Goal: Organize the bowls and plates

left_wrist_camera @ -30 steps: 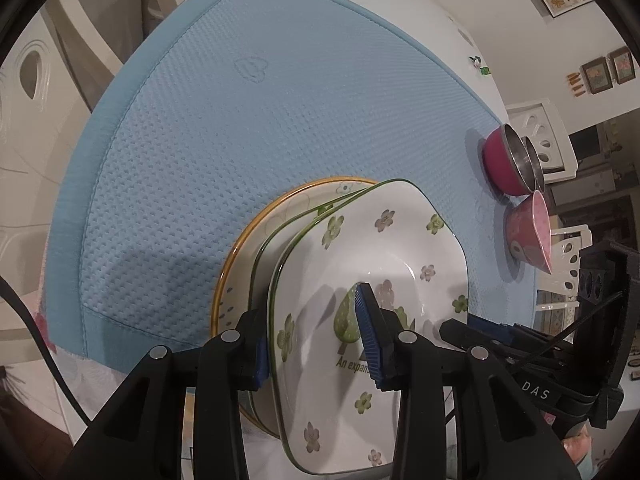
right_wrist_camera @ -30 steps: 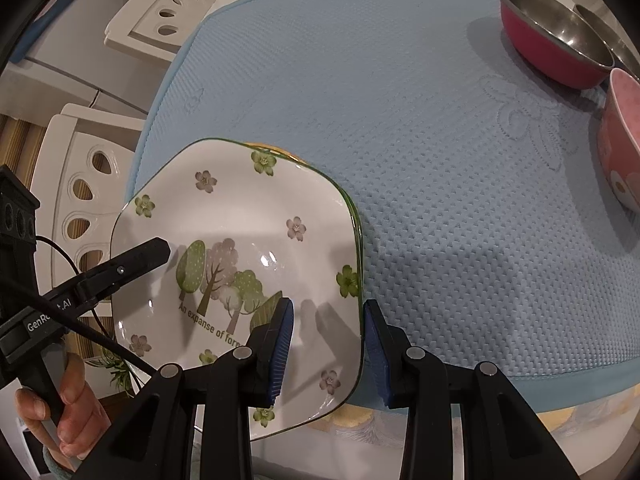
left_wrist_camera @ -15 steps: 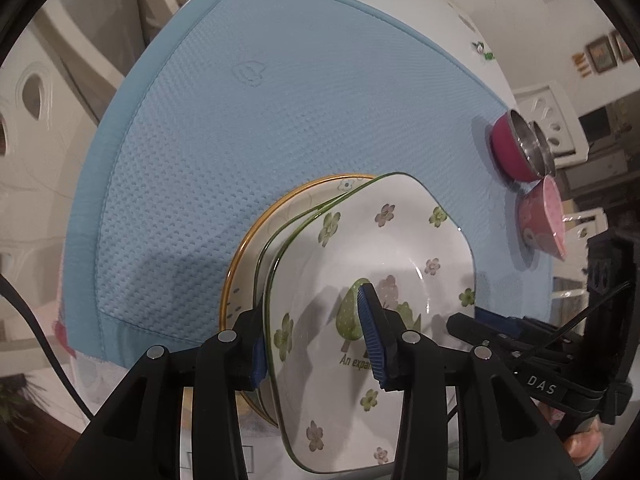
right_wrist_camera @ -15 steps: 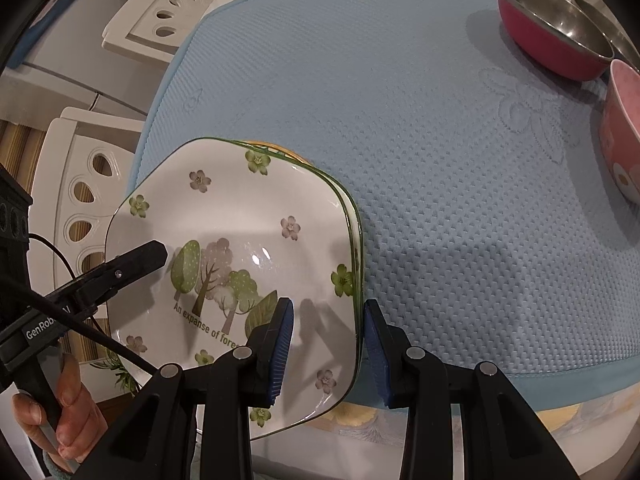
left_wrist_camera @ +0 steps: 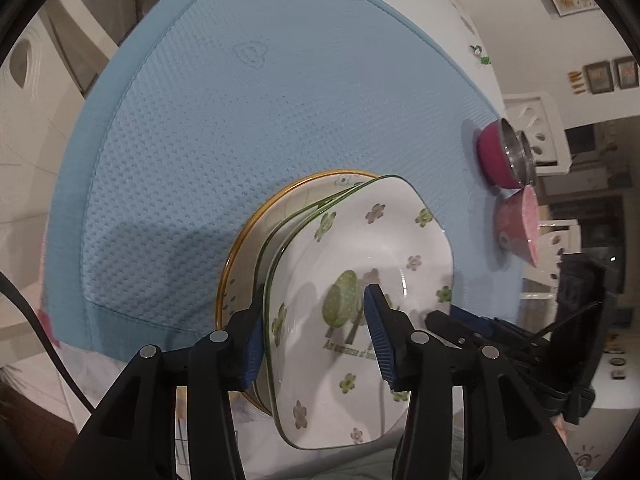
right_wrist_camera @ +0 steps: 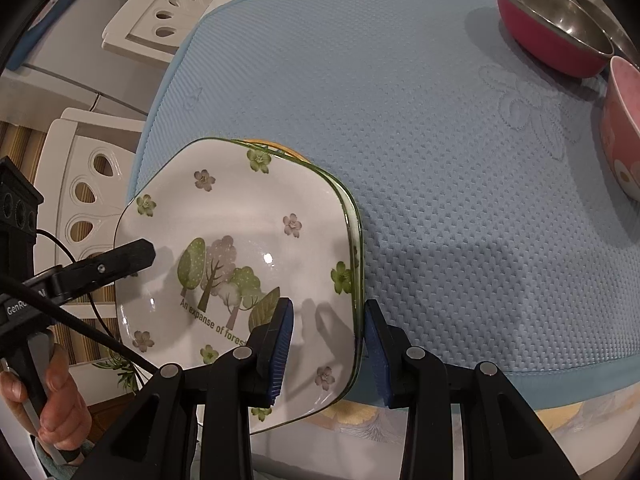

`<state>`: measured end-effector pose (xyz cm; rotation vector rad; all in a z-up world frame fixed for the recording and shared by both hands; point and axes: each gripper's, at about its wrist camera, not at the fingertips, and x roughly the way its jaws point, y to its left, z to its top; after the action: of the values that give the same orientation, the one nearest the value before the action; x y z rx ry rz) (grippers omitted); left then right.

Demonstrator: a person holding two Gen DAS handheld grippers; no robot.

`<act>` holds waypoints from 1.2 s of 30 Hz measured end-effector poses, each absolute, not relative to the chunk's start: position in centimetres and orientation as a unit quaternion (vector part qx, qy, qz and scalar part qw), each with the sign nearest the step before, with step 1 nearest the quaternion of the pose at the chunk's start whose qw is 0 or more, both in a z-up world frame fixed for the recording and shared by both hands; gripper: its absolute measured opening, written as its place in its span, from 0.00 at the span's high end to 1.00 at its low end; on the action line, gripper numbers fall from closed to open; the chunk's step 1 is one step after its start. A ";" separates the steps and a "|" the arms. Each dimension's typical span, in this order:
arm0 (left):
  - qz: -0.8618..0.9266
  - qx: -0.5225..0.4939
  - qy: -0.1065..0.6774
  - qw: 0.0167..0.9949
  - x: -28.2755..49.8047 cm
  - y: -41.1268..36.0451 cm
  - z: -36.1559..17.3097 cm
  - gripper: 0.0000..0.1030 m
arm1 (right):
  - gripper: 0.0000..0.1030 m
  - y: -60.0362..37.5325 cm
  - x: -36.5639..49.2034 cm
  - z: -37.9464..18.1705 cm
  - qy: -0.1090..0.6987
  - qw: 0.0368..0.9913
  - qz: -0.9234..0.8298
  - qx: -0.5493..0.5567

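Two square white plates with green rims and a tree picture (left_wrist_camera: 380, 248) (right_wrist_camera: 240, 216) lie stacked on a round yellow-rimmed plate (left_wrist_camera: 248, 256) (right_wrist_camera: 266, 145) at the near edge of the blue mat (left_wrist_camera: 240, 120). The stack overhangs the table edge. My left gripper (left_wrist_camera: 314, 340) straddles its near rim and its jaws are opening: one pad hovers over the top plate, the other sits outside the rims. One left gripper finger (right_wrist_camera: 132, 256) also reaches over the plate's left side. My right gripper (right_wrist_camera: 326, 340) is shut on the green-rimmed plates at their right rim.
Two nested magenta steel bowls (left_wrist_camera: 500, 152) (right_wrist_camera: 552, 36) and a pink bowl (left_wrist_camera: 520, 224) (right_wrist_camera: 620, 136) stand on the mat's far right. White chairs (right_wrist_camera: 80, 184) stand beside the table. A person's hand (right_wrist_camera: 52, 400) holds the left gripper's handle.
The left gripper's jaws have spread wider around the plates' rim, and its inner pad has come off the top plate. The right gripper and the plates have stayed put.
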<state>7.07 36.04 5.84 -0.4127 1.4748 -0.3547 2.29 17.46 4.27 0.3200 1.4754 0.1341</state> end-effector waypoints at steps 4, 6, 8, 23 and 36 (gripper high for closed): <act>-0.169 -0.198 0.672 0.694 6.9 36.5 5.7 0.57 | 0.66 17.5 2.5 4.3 0.670 0.725 0.062 0.146; -0.174 -0.213 0.674 0.685 7.0 37.0 5.6 0.57 | 0.66 17.3 2.6 4.3 0.671 0.724 0.064 0.148; -0.177 -0.227 0.673 0.682 7.1 37.5 5.7 0.56 | 0.66 17.0 2.7 4.2 0.672 0.723 0.066 0.148; -0.082 -0.080 0.622 0.775 6.8 36.8 10.8 0.32 | 0.66 17.2 2.2 5.4 0.659 0.738 0.066 0.129; -0.175 -0.019 0.595 0.785 6.2 25.7 13.6 0.32 | 0.49 13.0 -2.4 12.9 0.543 0.827 0.059 0.130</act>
<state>6.23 25.71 13.59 -0.0418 1.2827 -0.3774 -2.39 12.98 12.86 0.2763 1.1537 0.1261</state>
